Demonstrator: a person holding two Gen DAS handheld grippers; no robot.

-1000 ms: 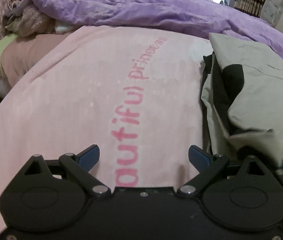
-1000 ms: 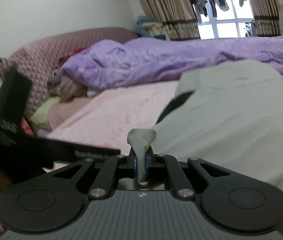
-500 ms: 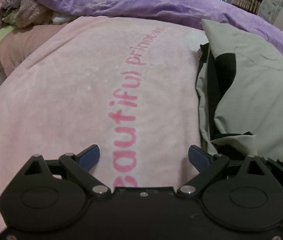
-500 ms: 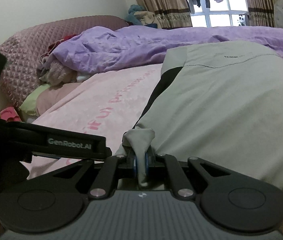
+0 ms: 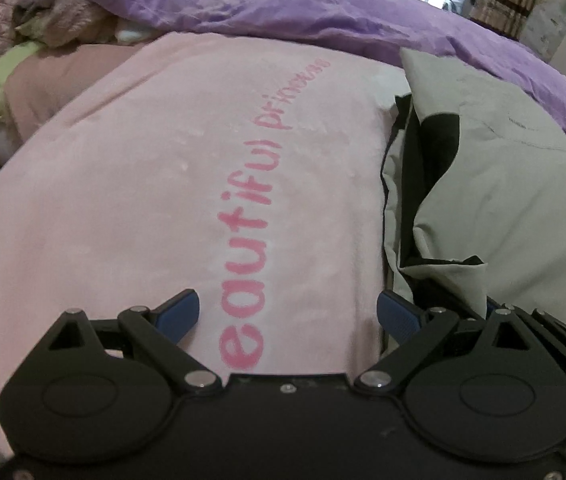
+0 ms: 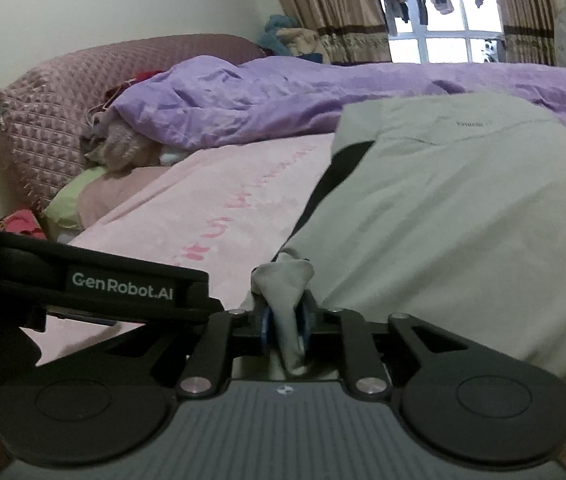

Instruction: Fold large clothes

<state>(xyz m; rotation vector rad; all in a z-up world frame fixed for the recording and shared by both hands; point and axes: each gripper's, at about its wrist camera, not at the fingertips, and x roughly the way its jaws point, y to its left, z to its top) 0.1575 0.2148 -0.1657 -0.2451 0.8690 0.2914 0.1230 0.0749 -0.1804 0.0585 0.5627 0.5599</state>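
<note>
A large grey-green garment (image 6: pixel 463 216) with black side panels lies on the pink blanket (image 5: pixel 163 184) that covers the bed. In the left wrist view the garment (image 5: pixel 503 184) lies at the right, partly folded, with its black lining showing. My right gripper (image 6: pixel 286 326) is shut on a bunched near corner of the garment. My left gripper (image 5: pixel 288 314) is open and empty, low over the pink blanket, with its right finger (image 5: pixel 397 314) next to the garment's left edge. The left gripper's body (image 6: pixel 95 284) shows at the left in the right wrist view.
A purple duvet (image 6: pixel 303 100) lies heaped along the far side of the bed. A quilted mauve pillow (image 6: pixel 51 120) and a small pile of clothes (image 6: pixel 123 144) sit at the head. A curtained window (image 6: pixel 443 40) is behind.
My left gripper has moved forward and right, closer to the garment's left edge. My right gripper has pulled the held corner along, and the garment lies flatter and closer.
</note>
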